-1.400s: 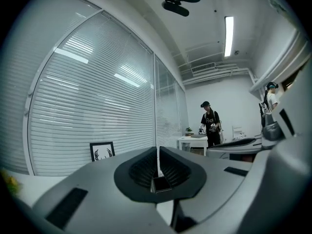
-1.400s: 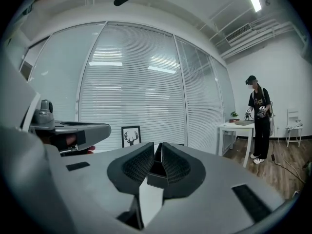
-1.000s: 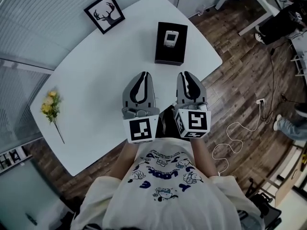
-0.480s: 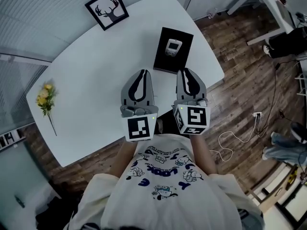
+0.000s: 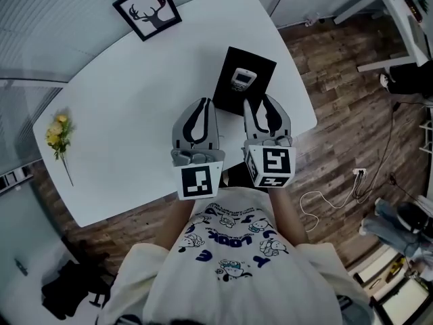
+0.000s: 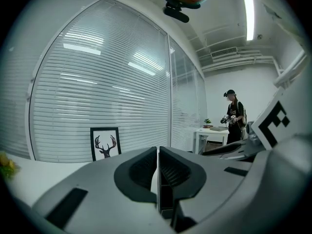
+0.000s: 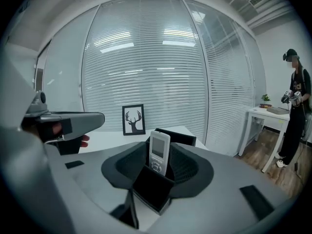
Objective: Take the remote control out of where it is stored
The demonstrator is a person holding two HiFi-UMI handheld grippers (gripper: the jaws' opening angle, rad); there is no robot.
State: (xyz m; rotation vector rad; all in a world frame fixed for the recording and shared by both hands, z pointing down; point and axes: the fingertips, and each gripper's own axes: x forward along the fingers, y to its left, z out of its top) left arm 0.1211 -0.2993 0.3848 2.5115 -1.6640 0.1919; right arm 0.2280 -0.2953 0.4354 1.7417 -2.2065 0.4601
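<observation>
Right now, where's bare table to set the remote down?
Free: the table's wide middle, between the yellow flowers, deer picture and black holder. Crowded: near right edge, where the holder with the remote sits at the right tongs' tips, jaws opening, nothing gripped.

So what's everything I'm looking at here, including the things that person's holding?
table: one, white, under everything
holder: one, black, table's right part
remote control: one, white, standing in the holder
picture: one, black frame, deer, table's far edge
flowers: one bunch, yellow, table's left end
cable: one, white, on the wood floor, right
other person: one, dark clothes, background
left gripper: grey, jaws shut, empty
right gripper: grey, jaws opening, remote ahead, not gripped
</observation>
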